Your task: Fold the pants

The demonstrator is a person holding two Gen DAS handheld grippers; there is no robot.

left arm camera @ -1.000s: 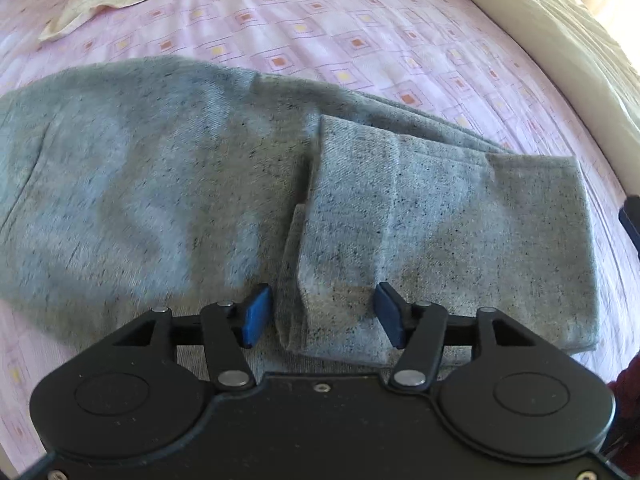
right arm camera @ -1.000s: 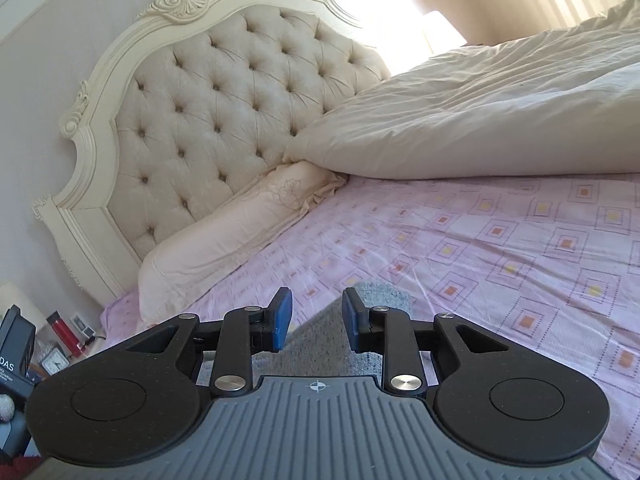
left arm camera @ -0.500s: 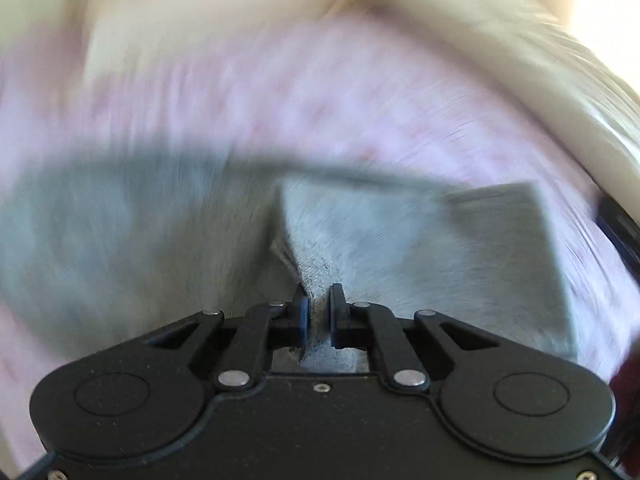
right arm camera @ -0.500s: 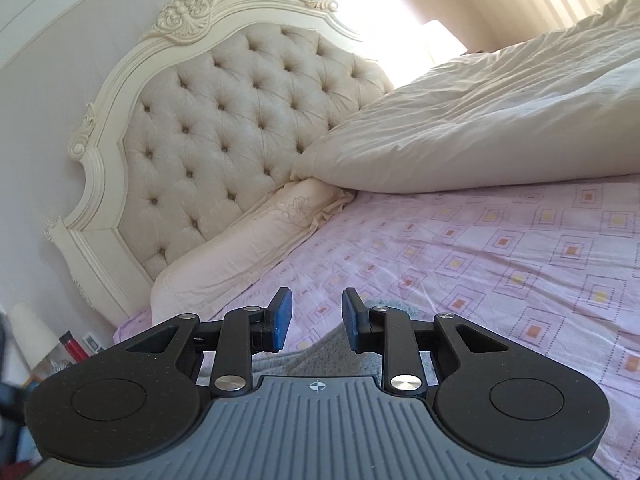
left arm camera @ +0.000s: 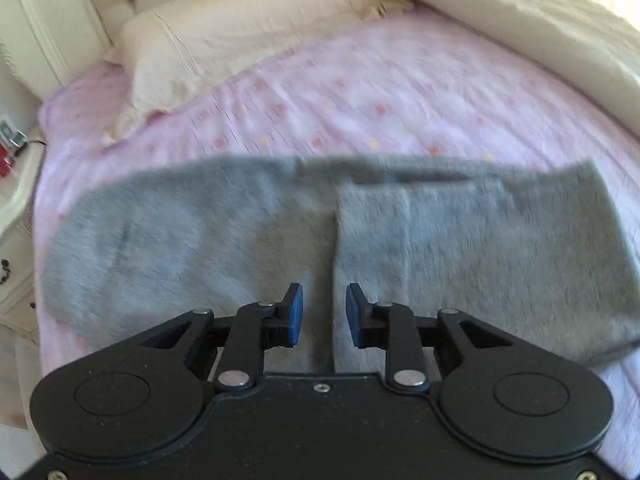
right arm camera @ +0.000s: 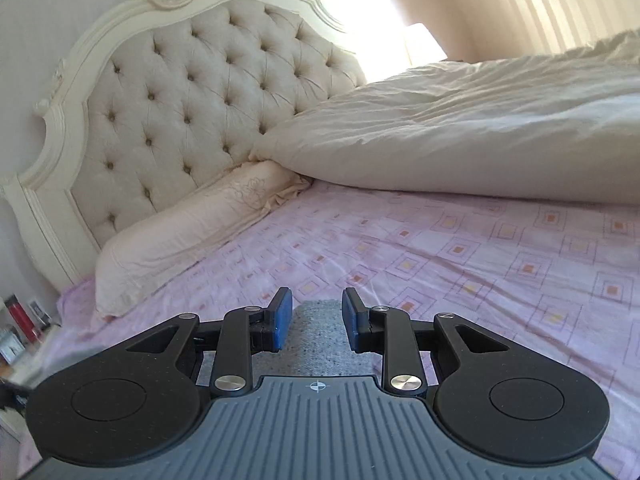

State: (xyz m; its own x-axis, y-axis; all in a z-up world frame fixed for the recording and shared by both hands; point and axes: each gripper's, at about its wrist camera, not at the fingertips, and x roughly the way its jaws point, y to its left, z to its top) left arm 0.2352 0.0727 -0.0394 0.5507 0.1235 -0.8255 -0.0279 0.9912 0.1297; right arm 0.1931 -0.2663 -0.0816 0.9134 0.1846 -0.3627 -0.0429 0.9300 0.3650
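- The left gripper [left arm camera: 324,314] is partly open and holds nothing, above the near edge of the gray pants [left arm camera: 480,248].
- The right gripper [right arm camera: 314,318] is also parted and empty.
- The pants lie folded across the pink bedsheet [left arm camera: 360,92], with the pillow [left arm camera: 240,36] far behind.

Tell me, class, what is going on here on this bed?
A person with a handheld gripper in each hand is folding grey pants on a bed with a pink patterned sheet. The pants lie flat, one end already folded over onto the rest. The left gripper is open just above the fold's edge, gripping nothing. The right gripper is open too, with a bit of grey cloth between its fingers, unclamped.
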